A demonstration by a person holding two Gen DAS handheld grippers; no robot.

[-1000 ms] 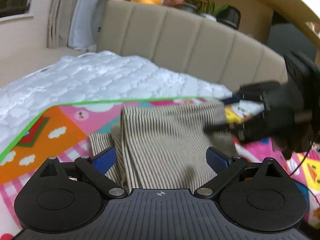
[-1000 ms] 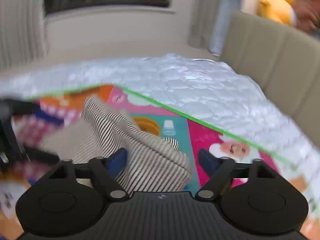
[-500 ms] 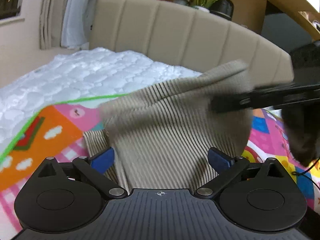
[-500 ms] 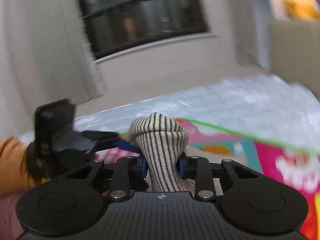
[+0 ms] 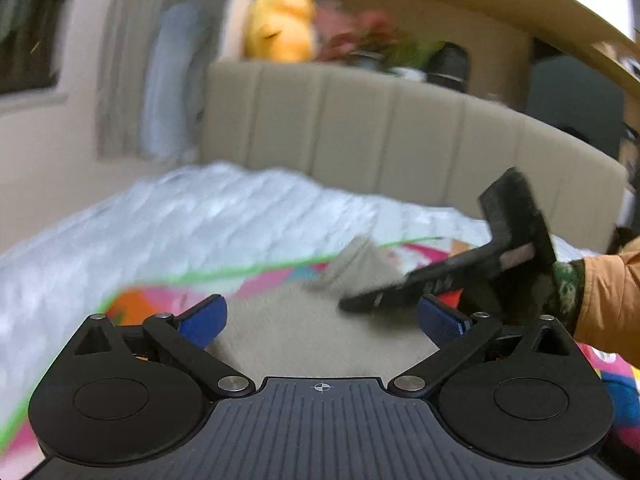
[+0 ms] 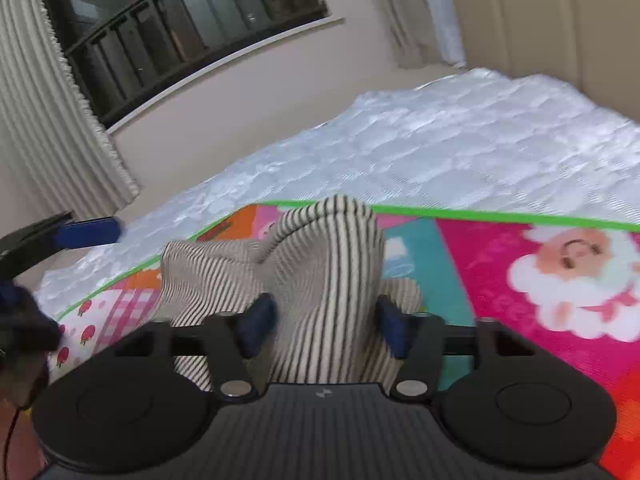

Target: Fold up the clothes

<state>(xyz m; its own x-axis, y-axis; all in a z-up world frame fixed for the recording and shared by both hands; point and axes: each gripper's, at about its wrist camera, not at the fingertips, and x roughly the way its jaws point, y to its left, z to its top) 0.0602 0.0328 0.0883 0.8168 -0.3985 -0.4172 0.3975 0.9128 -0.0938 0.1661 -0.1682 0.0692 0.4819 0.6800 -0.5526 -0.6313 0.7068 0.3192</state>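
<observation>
The quilted white mattress point(image 6: 460, 152) fills the middle band of both views. In the right wrist view it runs from the centre left to the right edge. A beige padded headboard point(image 5: 400, 132) spans the centre of the left wrist view behind the mattress. A dark window with bars point(image 6: 180, 28) occupies the upper left of the right wrist view, with a pleated curtain point(image 6: 44, 128) at the left edge.

A colourful play mat point(image 6: 520, 280) with a green border lies on the mattress, in the lower right of the right wrist view.

The striped garment point(image 6: 316, 280) lies on the play mat at the centre of the right wrist view. One fold of it rises as a hump between the fingers. In the left wrist view it appears blurred at lower centre point(image 5: 304, 332).

The left gripper point(image 5: 320, 320) sits at the bottom of the left wrist view. Its jaws stand wide apart and hold nothing; the garment lies beyond and between them.

The right gripper point(image 6: 324, 328) has its jaws partly open. The blue pads point(image 6: 256, 324) flank the raised fold; whether they press it cannot be told.

An orange sleeve point(image 5: 608, 300) shows at the right edge of the left wrist view. A yellow plush toy point(image 5: 280, 24) sits above the headboard, upper centre.
</observation>
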